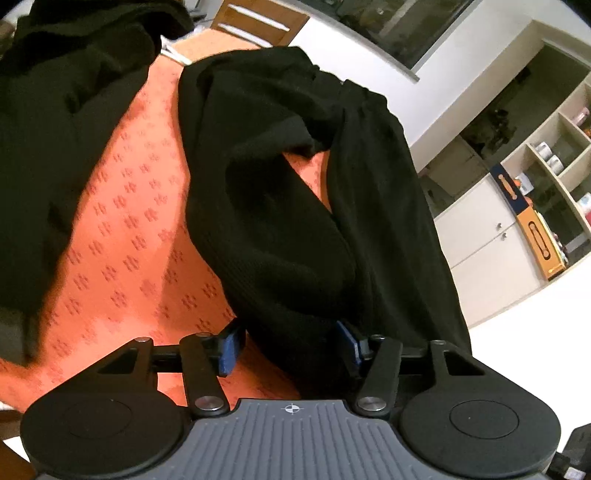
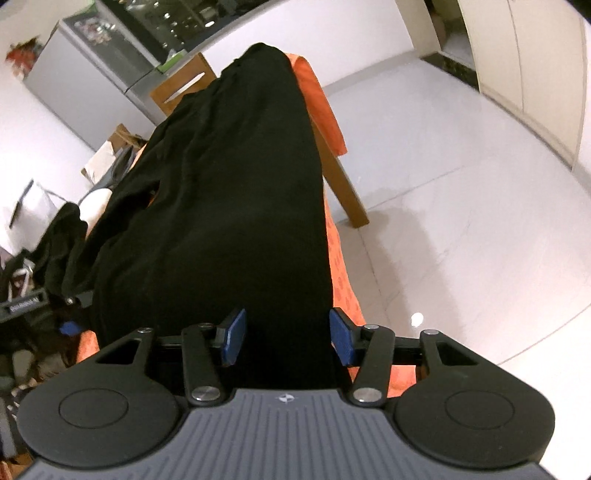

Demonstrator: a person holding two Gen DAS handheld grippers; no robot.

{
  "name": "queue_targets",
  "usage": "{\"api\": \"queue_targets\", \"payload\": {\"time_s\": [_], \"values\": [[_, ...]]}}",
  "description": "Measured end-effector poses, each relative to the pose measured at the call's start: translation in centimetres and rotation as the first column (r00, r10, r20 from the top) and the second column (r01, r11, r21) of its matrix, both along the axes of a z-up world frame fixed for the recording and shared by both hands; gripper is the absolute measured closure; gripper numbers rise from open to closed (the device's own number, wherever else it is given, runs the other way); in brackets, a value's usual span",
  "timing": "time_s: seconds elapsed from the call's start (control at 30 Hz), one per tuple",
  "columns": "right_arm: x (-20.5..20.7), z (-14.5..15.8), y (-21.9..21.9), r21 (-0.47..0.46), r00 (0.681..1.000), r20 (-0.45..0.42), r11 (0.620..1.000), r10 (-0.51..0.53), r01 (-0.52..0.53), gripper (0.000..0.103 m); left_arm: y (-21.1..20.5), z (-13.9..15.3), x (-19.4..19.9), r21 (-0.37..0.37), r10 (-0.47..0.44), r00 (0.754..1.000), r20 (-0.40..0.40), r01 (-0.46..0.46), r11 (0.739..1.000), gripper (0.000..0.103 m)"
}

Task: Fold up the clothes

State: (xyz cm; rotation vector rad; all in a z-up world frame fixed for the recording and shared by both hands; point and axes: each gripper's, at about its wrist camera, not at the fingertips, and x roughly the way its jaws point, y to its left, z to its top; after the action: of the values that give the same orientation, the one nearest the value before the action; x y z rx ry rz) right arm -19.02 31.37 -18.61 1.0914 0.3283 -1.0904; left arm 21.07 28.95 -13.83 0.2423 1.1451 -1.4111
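A long black garment lies bunched lengthwise on the orange patterned tablecloth, and its right part hangs over the table's edge. My left gripper is open at its near end. Fabric lies between the blue pads; the left pad stands clear of it over bare cloth. In the right wrist view the same black garment runs away along the table's right edge. My right gripper is open low over its near end, with the fabric filling the gap between its pads.
A second heap of black clothing covers the table's far left. Beyond the table are a wooden chair, open shelves and a cabinet. To the right, the table leg stands on the white tiled floor.
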Motion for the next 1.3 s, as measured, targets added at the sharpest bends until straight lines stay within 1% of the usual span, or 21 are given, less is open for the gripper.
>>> {"api": "queue_targets", "payload": {"time_s": [0.03,0.07,0.1,0.13,0.17,0.23,0.37,0.53,0.67,0.7,0.73,0.83,0.87,0.9,1.0,1.07,1.13,1.17,1.23,1.3], "values": [[-0.1,-0.3,0.0,0.009,1.000,0.015,1.000,0.000,0.000,0.052,0.0,-0.2,-0.1,0.003,0.004,1.000,-0.013,-0.004,1.000,0.048],[-0.1,-0.5,0.0,0.013,1.000,0.023,1.000,0.002,-0.002,0.058,-0.1,-0.3,-0.1,0.004,0.008,1.000,-0.025,-0.008,1.000,0.056],[-0.2,-0.5,0.0,0.010,1.000,0.021,1.000,-0.006,0.006,0.077,-0.1,-0.3,-0.2,-0.002,0.011,0.999,-0.036,-0.011,1.000,0.076],[-0.5,-0.4,0.1,0.008,1.000,0.022,1.000,-0.017,0.016,0.085,-0.1,-0.3,-0.3,-0.010,0.014,0.999,-0.042,-0.015,1.000,0.085],[-0.8,-0.3,0.2,0.006,0.999,0.028,1.000,-0.029,0.029,0.096,0.0,0.0,-0.3,-0.025,0.018,0.999,-0.041,-0.019,1.000,0.092],[-1.4,0.3,0.6,-0.008,0.997,0.050,0.998,-0.058,0.059,0.097,0.3,1.0,-0.2,-0.056,0.020,0.999,-0.029,-0.022,0.998,0.094],[-1.9,1.7,1.3,-0.033,0.995,0.041,0.995,-0.094,0.095,0.097,1.3,3.7,0.1,-0.087,0.017,0.999,0.027,-0.014,0.996,0.094],[-1.9,2.5,1.2,-0.032,0.995,-0.005,0.995,-0.095,0.094,0.097,3.1,7.5,3.1,-0.110,0.061,0.991,0.117,-0.048,0.993,0.095],[-1.4,2.4,0.8,-0.025,0.996,-0.039,0.997,-0.077,0.076,0.097,4.4,10.6,6.6,-0.131,0.109,0.971,0.213,-0.082,0.988,0.095],[-1.2,2.4,0.8,-0.024,0.996,-0.049,0.997,-0.073,0.072,0.096,4.6,11.3,7.4,-0.131,0.106,0.967,0.230,-0.078,0.988,0.095],[-0.9,2.3,0.7,-0.023,0.995,-0.066,0.997,-0.069,0.067,0.096,4.7,11.8,7.9,-0.119,0.083,0.967,0.242,-0.055,0.991,0.094],[-0.1,2.7,0.6,-0.024,0.988,-0.144,0.998,-0.061,0.058,0.083,5.0,12.6,8.3,-0.093,0.010,0.968,0.249,0.014,0.996,0.094],[0.4,3.1,0.8,-0.038,0.984,-0.170,0.998,-0.051,0.045,0.072,5.1,12.6,8.1,-0.096,-0.011,0.966,0.257,0.037,0.995,0.094],[0.9,3.6,0.9,-0.056,0.979,-0.200,0.998,-0.040,0.029,0.065,5.2,12.7,7.9,-0.105,-0.025,0.965,0.262,0.055,0.993,0.094],[3.4,5.8,1.8,-0.133,0.958,-0.284,0.988,0.044,-0.085,0.059,5.6,12.8,7.2,-0.139,-0.058,0.960,0.275,0.099,0.985,0.094],[5.3,7.3,2.4,-0.178,0.936,-0.336,0.969,0.104,-0.171,0.056,5.6,12.8,7.0,-0.157,-0.072,0.959,0.274,0.118,0.980,0.094],[7.2,8.6,3.0,-0.219,0.907,-0.387,0.939,0.165,-0.264,0.052,5.1,12.5,7.2,-0.160,-0.081,0.959,0.272,0.128,0.979,0.093],[8.5,8.9,3.1,-0.237,0.889,-0.407,0.915,0.210,-0.325,0.050,4.8,12.3,7.3,-0.156,-0.089,0.958,0.271,0.135,0.979,0.093],[11.2,9.3,3.4,-0.266,0.843,-0.441,0.852,0.308,-0.450,0.050,4.2,11.9,7.4,-0.148,-0.104,0.955,0.277,0.149,0.978,0.092],[13.6,9.3,3.3,-0.284,0.805,-0.452,0.794,0.384,-0.538,0.050,3.8,11.4,7.5,-0.140,-0.109,0.953,0.281,0.153,0.978,0.092]]}}
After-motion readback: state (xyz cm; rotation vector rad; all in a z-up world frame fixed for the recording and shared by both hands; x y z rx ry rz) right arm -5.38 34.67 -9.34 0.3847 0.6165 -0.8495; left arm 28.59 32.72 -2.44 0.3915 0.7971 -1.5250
